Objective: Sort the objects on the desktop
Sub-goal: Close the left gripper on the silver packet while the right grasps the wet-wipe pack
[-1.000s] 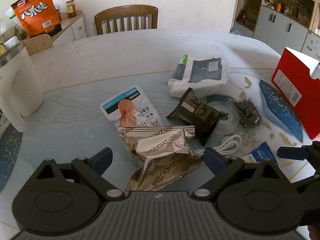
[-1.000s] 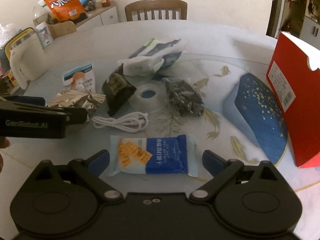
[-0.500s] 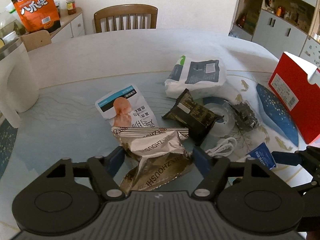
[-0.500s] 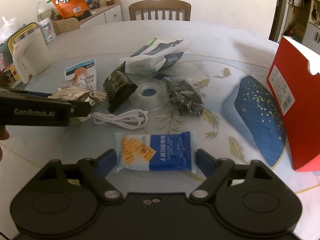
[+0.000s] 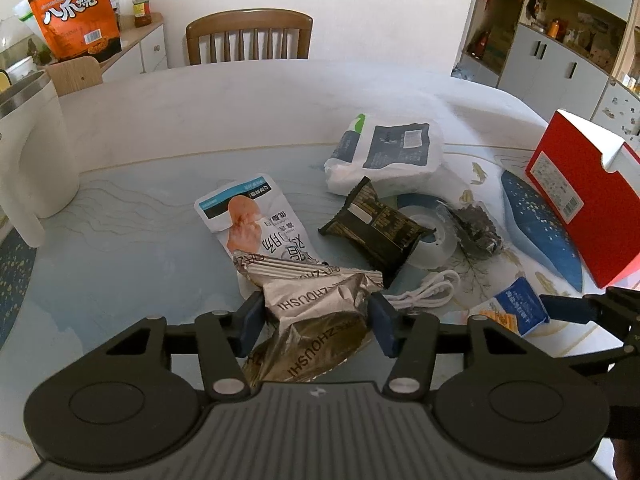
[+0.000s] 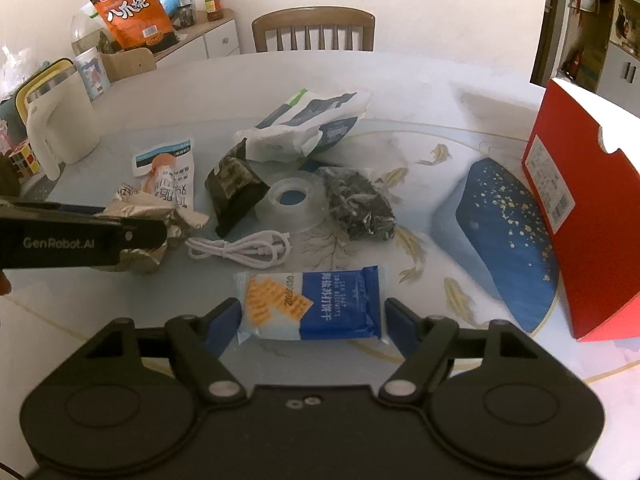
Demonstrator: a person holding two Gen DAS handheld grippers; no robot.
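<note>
Silver crinkled foil marks the snack pouch (image 5: 316,312) sitting between the blue pads of the left gripper (image 5: 316,318); the jaws are narrowed until both pads touch its sides, so the left tongs seem to have it pinched, though it rests on the pale glass-topped table (image 5: 120,248) and is not lifted. Just beyond it lies a white flat pouch printed with a chicken piece (image 5: 250,216), partly under the foil. Further right come a dark brown wrapped bar (image 5: 376,224), leaning on a clear roll of tape (image 6: 290,202), then a coiled white cable (image 6: 244,248), a white and navy plastic bag (image 5: 388,152) behind, and a clear packet of dark dried bits (image 6: 358,208).

The blue and white biscuit packet (image 6: 316,304) lies flat at the near edge, framed by the right gripper (image 6: 314,320); those jaws stand about as wide as the packet, pads just beside or barely touching its ends, so I cannot tell whether it is gripped. At far right stands an open red cardboard box (image 6: 580,216).

Sorting looks barely begun: nothing is visibly grouped, everything lies in one loose heap, and all items remain to be placed.
</note>
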